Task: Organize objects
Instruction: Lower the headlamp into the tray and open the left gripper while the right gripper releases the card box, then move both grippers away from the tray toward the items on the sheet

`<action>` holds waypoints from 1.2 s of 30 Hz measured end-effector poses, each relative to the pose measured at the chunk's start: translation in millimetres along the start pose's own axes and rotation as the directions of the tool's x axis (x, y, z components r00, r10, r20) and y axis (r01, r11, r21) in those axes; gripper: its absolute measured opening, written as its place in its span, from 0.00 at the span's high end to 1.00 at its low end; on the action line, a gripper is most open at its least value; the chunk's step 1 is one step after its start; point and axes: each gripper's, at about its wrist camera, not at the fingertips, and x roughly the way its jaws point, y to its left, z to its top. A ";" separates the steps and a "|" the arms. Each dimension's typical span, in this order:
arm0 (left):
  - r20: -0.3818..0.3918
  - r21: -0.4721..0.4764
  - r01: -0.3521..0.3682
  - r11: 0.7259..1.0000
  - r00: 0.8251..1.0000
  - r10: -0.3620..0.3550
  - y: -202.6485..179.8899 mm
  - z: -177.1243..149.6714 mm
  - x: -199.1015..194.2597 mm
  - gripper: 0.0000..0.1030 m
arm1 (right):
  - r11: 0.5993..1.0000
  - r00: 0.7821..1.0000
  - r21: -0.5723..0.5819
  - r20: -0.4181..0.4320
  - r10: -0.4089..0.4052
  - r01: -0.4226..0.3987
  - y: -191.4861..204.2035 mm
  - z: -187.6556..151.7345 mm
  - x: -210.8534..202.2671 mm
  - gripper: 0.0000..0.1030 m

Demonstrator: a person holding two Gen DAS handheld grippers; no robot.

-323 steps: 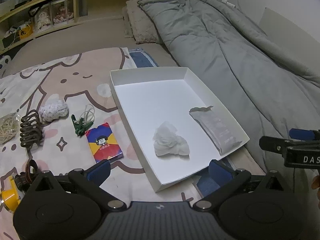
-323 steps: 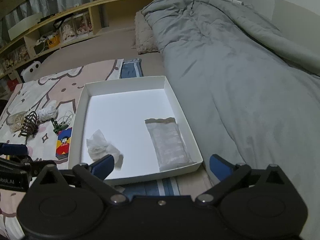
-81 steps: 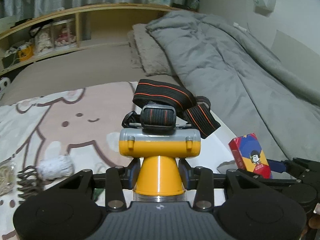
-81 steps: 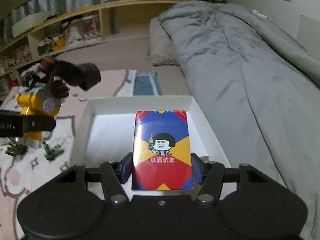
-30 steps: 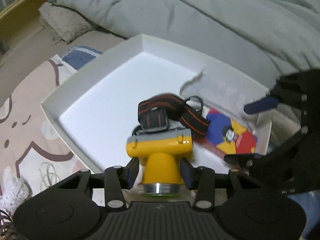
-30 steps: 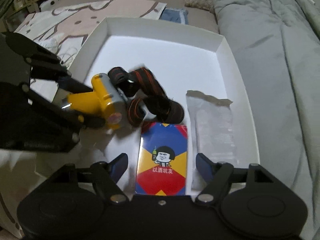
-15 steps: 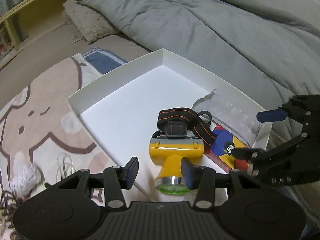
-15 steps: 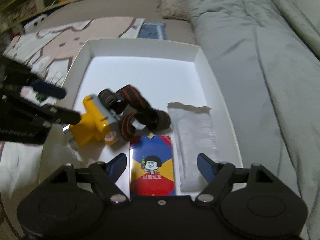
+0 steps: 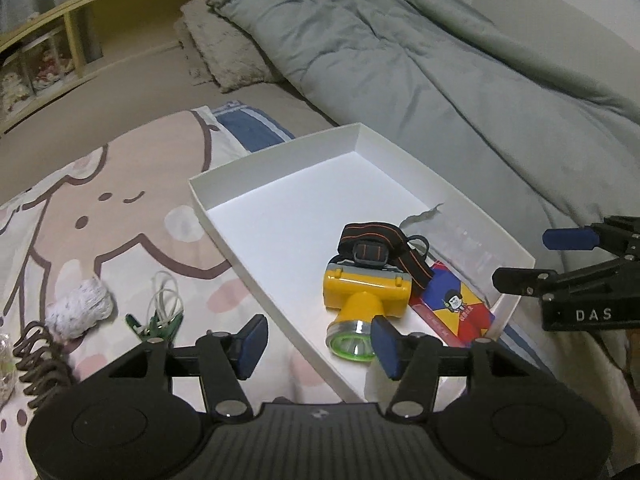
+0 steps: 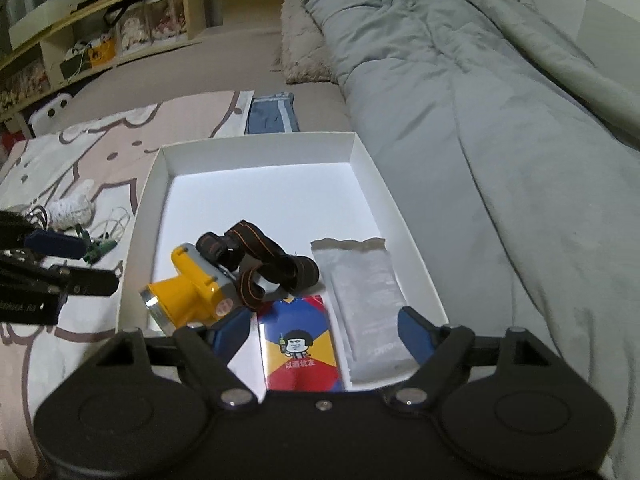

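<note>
1. White tray (image 9: pixel 208 204) sits on the bed between the cartoon blanket (image 9: pixel 100 208) and the grey duvet (image 9: pixel 420 60). In its near end, left to right: yellow headlamp (image 10: pixel 192 284), card box (image 10: pixel 300 344), silver foil packet (image 10: pixel 364 300).
2. Left gripper (image 9: pixel 316 344): jaws opening, nothing between the pads; it hangs over the tray's near rim with the headlamp lens just beyond it.
3. Right gripper (image 10: pixel 324 336): jaws opening to a wide gap, empty; the card box lies flat in the tray below that gap, no pad touching it.
4. Handling, judged: headlamp is a rigid plastic body with a soft elastic strap (image 9: pixel 376 240); the weight probably sits in the body. Take it across the narrow lens neck; a hold on the strap would let it swing. Card box is light, stiff and flat-sided: pinch across its long edges.
5. Still outside the tray on the blanket: white string ball (image 9: pixel 80 308), green clip with thin cord (image 9: pixel 158 320), dark coiled item (image 9: pixel 36 356). All look light; the ball would squash, and the cord could snag. The coiled item sits at the dim frame edge, identity uncertain.
6. Versus one second ago: the left gripper then clamped the headlamp's neck; it is now released, standing free. Both grippers view the tray from further back. About eleven seconds ago a crumpled tissue lay in the tray; it is not visible now, possibly hidden under the headlamp.
</note>
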 end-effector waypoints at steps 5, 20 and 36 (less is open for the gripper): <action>0.024 -0.051 -0.007 0.999 1.000 0.008 6.9 -7.8 -21.8 0.37 | 1.000 1.000 0.013 0.016 -0.019 0.019 4.7 -0.6 -14.7 0.21; 0.085 -0.150 -0.060 0.987 0.994 0.073 26.4 -30.5 -75.3 0.01 | 0.995 0.997 0.091 0.071 -0.034 0.028 12.3 -7.7 -63.8 0.04; 0.127 -0.207 -0.048 0.977 0.989 0.076 43.3 -65.8 -95.0 0.00 | 0.989 0.994 0.141 0.089 -0.063 0.050 23.4 -29.0 -92.0 0.01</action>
